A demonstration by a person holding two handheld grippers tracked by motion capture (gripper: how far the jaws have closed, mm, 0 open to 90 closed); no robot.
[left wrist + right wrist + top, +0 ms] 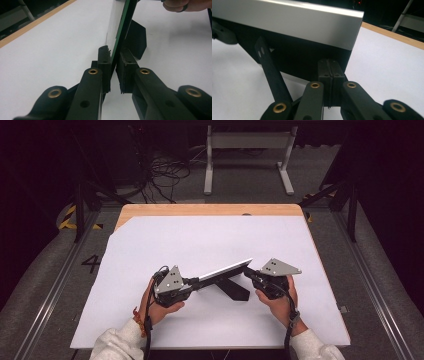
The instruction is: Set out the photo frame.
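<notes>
Panel [226,269] held edge-up between both grippers, long axis running left to right near the table's [150,320] front edge. Left gripper [114,72] nearly pinching its near end; right gripper [329,75] pressed together at the far end.

i see both of my forearms coming in from the near edge, in pale sleeves, hands wrapped around the gripper bodies. my left gripper [196,282] sits left of centre, pointing right and a little far, its grey plate on top; in the left gripper view its jaws are nearly together, with a thin edge pinched between the pads. my right gripper [248,271] sits right of centre, pointing left toward the other; in the right gripper view its jaws [329,72] are pressed fully together. a strap circles each wrist.
</notes>
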